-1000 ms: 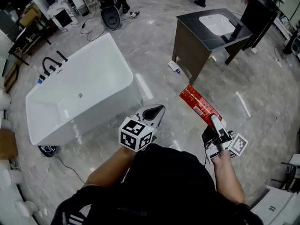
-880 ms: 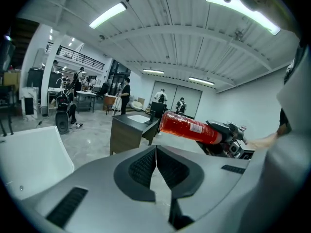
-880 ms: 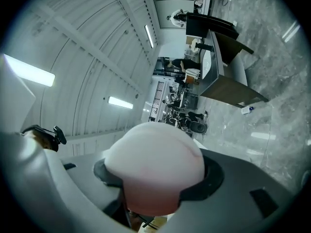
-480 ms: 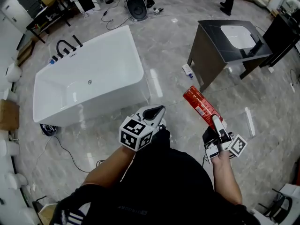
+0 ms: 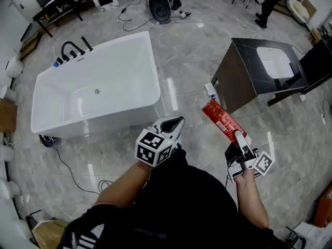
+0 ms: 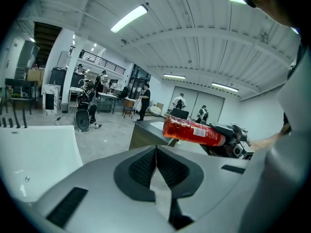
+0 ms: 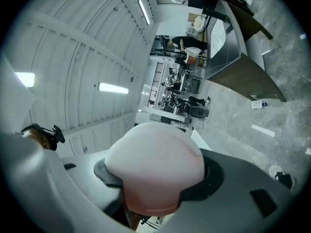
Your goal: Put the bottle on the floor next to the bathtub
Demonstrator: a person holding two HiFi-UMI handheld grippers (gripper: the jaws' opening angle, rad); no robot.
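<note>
On the grey floor (image 5: 187, 61) stood a big white bathtub (image 5: 93, 87), well apart from a dark sink cabinet (image 5: 249, 82). The red bottle (image 5: 222, 120) was up in the air near the cabinet's corner, its cap end pinched by the right gripper (image 5: 240, 140). The left gripper (image 5: 175, 122) had its jaws pressed together on nothing.

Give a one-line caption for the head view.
Right gripper holds a red bottle; left gripper is shut and empty, near a white bathtub.

Wide bare floor (image 5: 184, 77) btw bathtub (image 5: 124, 113) & cabinet (image 5: 236, 90), white container (image 5: 209, 90) at cabinet foot
</note>
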